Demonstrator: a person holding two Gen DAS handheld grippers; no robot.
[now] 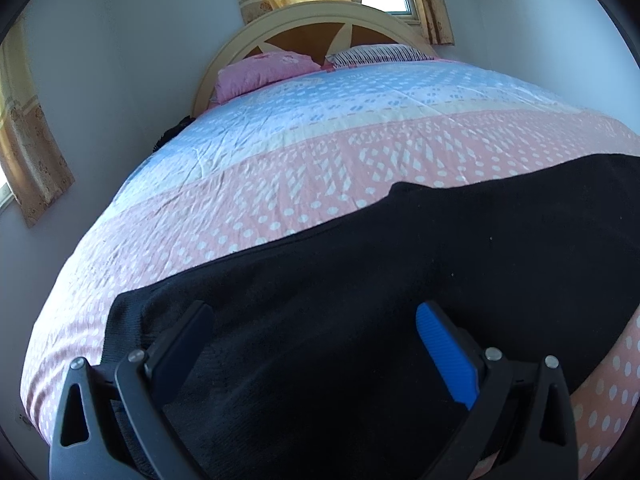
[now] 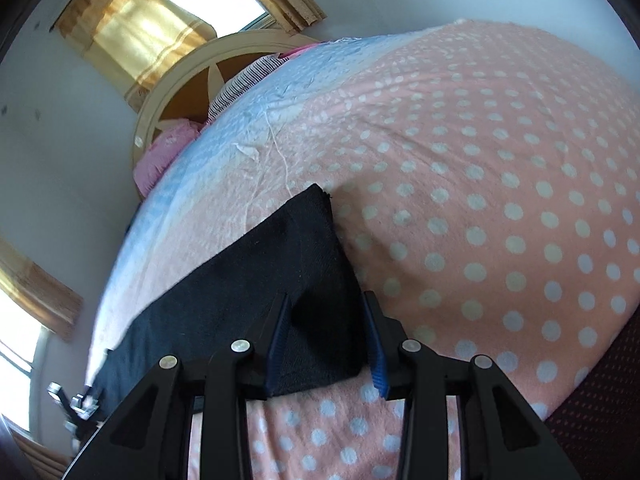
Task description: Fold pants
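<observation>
Right wrist view shows the right gripper [image 2: 326, 336] straddling a corner of the black pants [image 2: 248, 288] on the bedspread [image 2: 500, 200], not yet clenched; left gripper [image 1: 316, 344] gapes above them; folding seems barely begun.

One black pants [image 1: 400, 280] on one bed [image 1: 280, 168]; two pillows, pink [image 1: 260, 70] and striped [image 1: 380, 54]; two grippers, left [image 1: 316, 320], right [image 2: 326, 320]; two curtained windows.

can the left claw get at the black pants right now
Probably yes. The left claw is wide open right over the black pants on the bedspread, with nothing between its fingers and the fabric.
</observation>
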